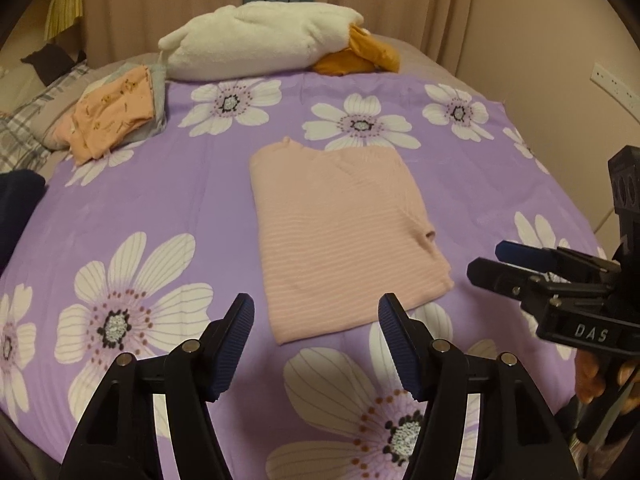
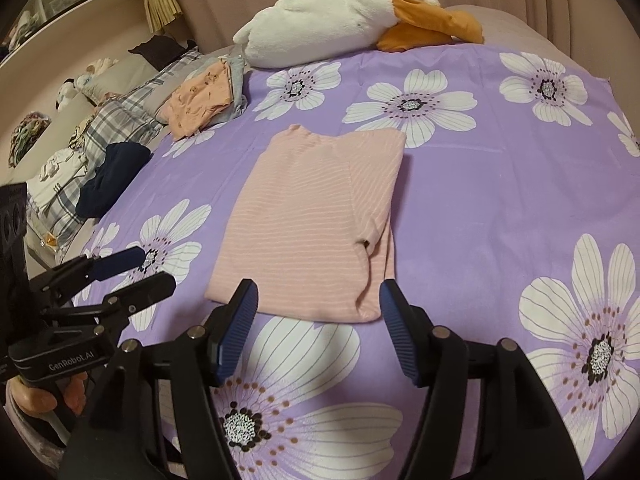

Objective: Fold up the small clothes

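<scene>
At the far left of the bed, in the right wrist view, we see a dark navy garment (image 2: 114, 178) lying on a plaid pillow (image 2: 120, 120), and beyond it a small stack of folded clothes (image 2: 204, 98) with an orange printed piece on top. Our left gripper (image 1: 316, 340) hovers above the purple floral bedspread (image 1: 160, 200), just short of the near left corner of the shirt; its blue-padded fingers (image 1: 236, 344) are spread wide and hold nothing.

In the middle of the bedspread lies the pink striped shirt (image 1: 336, 236), folded into a tall rectangle. Its long axis runs away from us toward the head of the bed, tilted slightly, with the collar end at the far side and the hem nearest the grippers. A sleeve is folded over its right side, the cuff (image 1: 429, 238) resting partway down.

Behind it a white plush duck (image 1: 260, 40) with an orange bill (image 1: 360, 56) lies across the far end of the bed.

Our right gripper (image 2: 318, 332) hovers over the near right corner of the shirt, its fingers (image 2: 400, 340) likewise wide apart and holding nothing.
</scene>
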A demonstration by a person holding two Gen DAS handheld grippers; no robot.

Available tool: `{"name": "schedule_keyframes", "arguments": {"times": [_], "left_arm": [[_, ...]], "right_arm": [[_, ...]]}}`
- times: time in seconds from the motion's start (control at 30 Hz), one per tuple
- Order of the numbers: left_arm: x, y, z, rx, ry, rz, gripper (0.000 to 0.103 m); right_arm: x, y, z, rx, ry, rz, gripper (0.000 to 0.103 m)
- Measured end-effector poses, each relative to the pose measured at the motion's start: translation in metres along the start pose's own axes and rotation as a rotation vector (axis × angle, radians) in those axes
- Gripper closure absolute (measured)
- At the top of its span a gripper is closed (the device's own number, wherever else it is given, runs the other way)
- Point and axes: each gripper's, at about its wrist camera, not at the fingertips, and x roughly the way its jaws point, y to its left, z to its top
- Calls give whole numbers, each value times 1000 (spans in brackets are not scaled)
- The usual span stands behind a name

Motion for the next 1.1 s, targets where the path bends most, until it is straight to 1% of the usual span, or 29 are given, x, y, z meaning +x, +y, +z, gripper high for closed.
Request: {"name": "schedule_keyframes", "arguments": {"times": [0.1,0.13,0.2,0.33,0.43,0.47,0.53,0.57,0.8,0.87,0.9,0.93,1.1], "left_arm": [[-4,0,0,-9,-4,4,37],[-5,1,0,-12,-4,6,34],[-7,1,-1,-20,-5,9,31],[-11,2,-1,-33,-9,11,31],[-13,2,-1,-34,-10,15,29],[-14,2,-1,-36,-9,20,28],[-14,5,-2,-46,-9,22,21],[-15,6,-2,-51,-9,23,19],[-18,12,-1,-88,-6,60,17],[-18,14,-1,-98,-7,59,14],[-19,16,-1,-107,-9,57,9],[-20,17,-1,-116,-11,55,7],[-21,19,0,-129,-15,54,6]], "right_arm": [[-5,5,-1,-13,-10,-21,35],[-7,6,-1,-19,-15,-31,33],[-11,11,-2,-33,-28,-52,29],[-17,16,-1,-54,-47,-77,25],[-22,19,-2,-60,-61,-86,20],[-23,19,-1,-61,-64,-87,19],[-25,21,-1,-61,-68,-82,18],[-26,22,-1,-61,-69,-81,18],[-30,29,-2,-76,-78,-91,13],[-31,32,-2,-80,-80,-93,11],[-31,33,-2,-81,-81,-93,10],[-31,34,-2,-83,-83,-93,7],[-33,38,-3,-89,-87,-101,3]]}}
